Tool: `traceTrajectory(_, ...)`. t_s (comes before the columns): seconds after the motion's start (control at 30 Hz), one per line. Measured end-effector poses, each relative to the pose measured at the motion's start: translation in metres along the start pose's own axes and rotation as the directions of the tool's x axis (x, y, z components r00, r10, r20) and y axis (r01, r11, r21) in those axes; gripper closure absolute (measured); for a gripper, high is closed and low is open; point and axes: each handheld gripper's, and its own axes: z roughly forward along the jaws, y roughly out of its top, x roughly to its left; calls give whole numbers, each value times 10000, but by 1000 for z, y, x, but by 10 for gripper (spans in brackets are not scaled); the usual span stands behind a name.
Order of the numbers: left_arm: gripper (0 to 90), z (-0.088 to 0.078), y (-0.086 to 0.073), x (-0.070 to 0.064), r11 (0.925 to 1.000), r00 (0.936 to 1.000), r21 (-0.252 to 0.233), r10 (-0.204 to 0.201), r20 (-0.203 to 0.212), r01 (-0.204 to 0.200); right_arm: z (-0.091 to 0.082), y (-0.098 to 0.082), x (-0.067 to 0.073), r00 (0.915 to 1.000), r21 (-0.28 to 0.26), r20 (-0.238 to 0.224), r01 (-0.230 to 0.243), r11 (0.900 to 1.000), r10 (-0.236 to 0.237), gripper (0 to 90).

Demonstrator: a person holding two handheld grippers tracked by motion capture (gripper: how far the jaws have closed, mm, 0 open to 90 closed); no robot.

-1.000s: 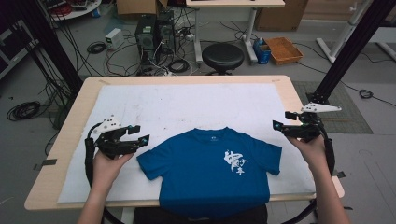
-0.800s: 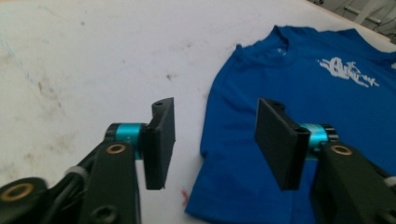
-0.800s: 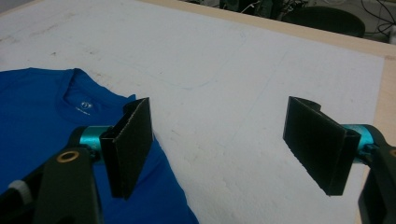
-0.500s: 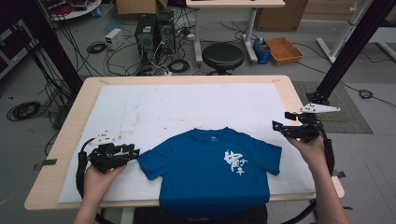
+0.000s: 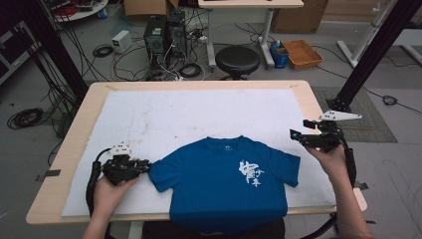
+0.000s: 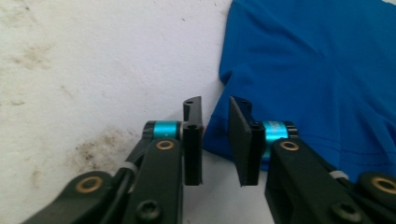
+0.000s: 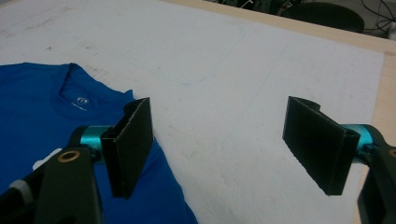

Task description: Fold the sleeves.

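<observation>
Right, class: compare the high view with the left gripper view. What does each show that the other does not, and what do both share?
High view alone: the white print on the blue cotton T-shirt, the round black stool, the right gripper with fingers wide apart.

Left gripper view alone: brown stains on the white table cover, and the narrow gap left as the closing fingers straddle the sleeve edge.

Both: the shirt, cover and left gripper.

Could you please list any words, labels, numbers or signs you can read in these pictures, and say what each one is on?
White brush-style print on the chest of the blue T-shirt: looks like characters, too small and blurred to read.
Small white round mark inside the T-shirt's neck label: a logo, too blurred to read.
No other legible text on the white mat, the grippers or the things on the floor.
</observation>
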Motion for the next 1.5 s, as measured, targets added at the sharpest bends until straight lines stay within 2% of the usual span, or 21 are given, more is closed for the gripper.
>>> traceTrajectory(0.07,850,0,0,0,10000,10000,-18,39,-30,-39,0,0,0,10000,9,-2,-2,10000,2,245)
traceTrajectory(0.1,875,-2,-1,2,9999,9999,-147,-67,146,69,0,0,0,10000,14,-3,10,10000,-10,247)
traceTrajectory(0.27,881,-7,1,0,9984,9987,-441,-332,388,349,-1,0,0,10000,-15,12,-22,10000,22,248)
traceTrajectory(0.37,881,-16,15,-10,9942,9935,-738,-713,884,779,-2,0,-1,10000,-61,44,-45,10000,45,248)
traceTrajectory(0.43,881,-20,26,-19,9921,9895,-933,-725,1249,844,-2,0,-1,10000,-72,43,-48,10000,48,248)
traceTrajectory(0.53,881,-20,45,-37,9882,9786,-1109,-837,1878,1058,-2,0,-1,10000,-71,51,-42,10000,43,248)
traceTrajectory(0.63,881,-9,62,-55,9855,9642,-1159,-923,2486,1243,-3,1,-1,10000,-89,53,-59,9999,59,248)
traceTrajectory(0.73,881,11,75,-70,9831,9434,-961,-1190,3096,1556,-4,0,-2,10000,-94,46,-48,9999,48,249)
traceTrajectory(0.77,881,19,79,-74,9849,9383,-847,-1156,3260,1508,-4,0,-2,10000,-99,49,-48,9999,49,248)
traceTrajectory(0.8,881,27,82,-79,9866,9356,-737,-1128,3345,1453,-4,0,-2,10000,-114,51,-64,9999,65,248)
traceTrajectory(0.87,881,43,89,-87,9897,9357,-588,-1032,3374,1304,-5,0,-3,10000,-105,75,-57,9999,58,248)
traceTrajectory(0.93,881,57,94,-94,9906,9313,-445,-1059,3486,1293,-5,0,-3,9999,-96,115,-95,9999,96,248)
traceTrajectory(0.97,881,57,94,-94,9906,9313,-445,-1059,3486,1293,-5,0,-3,9999,-96,115,-95,9999,96,248)
traceTrajectory(1.0,881,69,98,-99,9914,9300,-322,-1077,3514,1269,-5,-1,-4,9998,-105,131,-114,9999,115,248)
traceTrajectory(1.03,881,69,98,-99,9914,9300,-322,-1077,3514,1269,-6,-1,-5,9998,-91,137,-147,9998,149,248)
traceTrajectory(1.07,880,79,100,-104,9925,9338,-308,-1009,3434,1186,-6,-1,-5,9998,-85,142,-141,9999,143,249)
traceTrajectory(1.17,879,92,102,-107,9954,9468,-309,-762,3127,903,-5,-2,-6,9998,-68,157,-147,9999,148,248)
traceTrajectory(1.23,844,96,102,-105,9954,9513,-494,-629,3018,815,-4,-2,-5,9997,-14,160,-161,9999,161,248)
traceTrajectory(1.3,736,94,102,-103,9939,9615,-817,-496,2704,742,-4,-2,-5,9997,1,186,-167,9999,167,249)
traceTrajectory(1.4,597,87,102,-96,9903,9688,-1138,-503,2425,799,-4,-2,-6,9997,-9,166,-187,9998,188,248)
traceTrajectory(1.5,555,74,98,-89,9866,9742,-1485,-331,2233,676,-5,-4,-7,9993,45,187,-326,9995,326,258)
